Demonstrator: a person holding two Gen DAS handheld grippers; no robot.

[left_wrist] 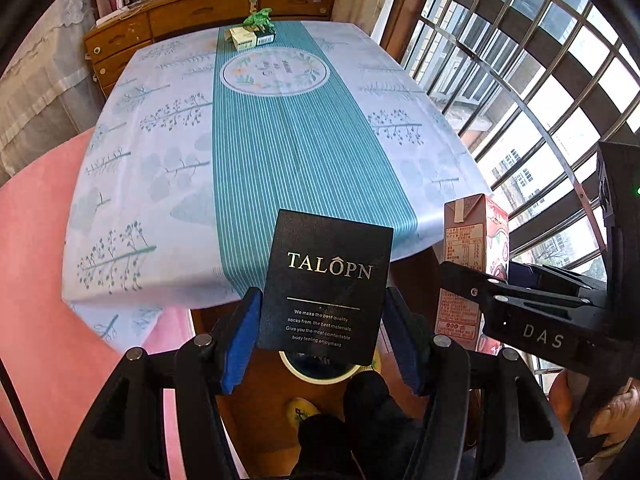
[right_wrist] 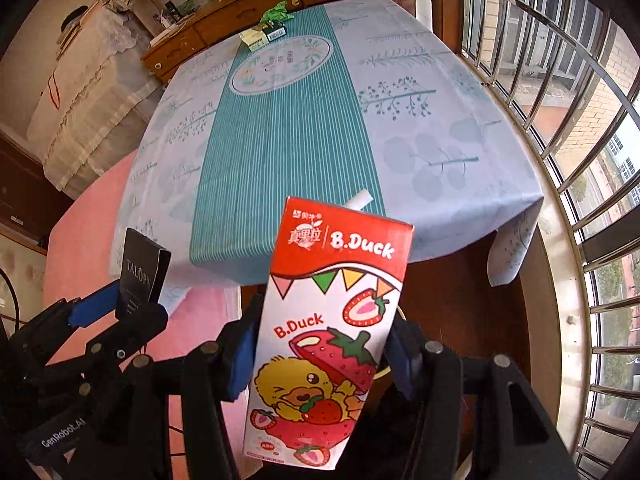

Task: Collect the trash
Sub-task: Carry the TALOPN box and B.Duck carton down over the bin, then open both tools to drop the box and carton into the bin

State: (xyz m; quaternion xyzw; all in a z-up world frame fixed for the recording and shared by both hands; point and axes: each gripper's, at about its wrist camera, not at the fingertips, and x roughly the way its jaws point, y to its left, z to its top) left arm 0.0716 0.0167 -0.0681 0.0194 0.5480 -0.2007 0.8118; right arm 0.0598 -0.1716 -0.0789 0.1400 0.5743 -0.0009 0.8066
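Gripping one black box (left_wrist: 328,284), left jaws; right jaws clamp one carton (right_wrist: 328,320); two boxes (left_wrist: 251,37) on table (left_wrist: 160,184).

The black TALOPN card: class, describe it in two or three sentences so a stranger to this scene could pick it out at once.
Start at the table with the teal striped runner, then come to its near edge, where two grippers are held side by side. The left gripper clamps the black TALOPN card between blue pads. Unlike the red-and-white B.Duck strawberry carton in the right gripper, it is flat, black and gold-lettered.

Clothed table (left_wrist: 160,160) beside barred window (left_wrist: 520,80), wooden dresser (left_wrist: 180,20).
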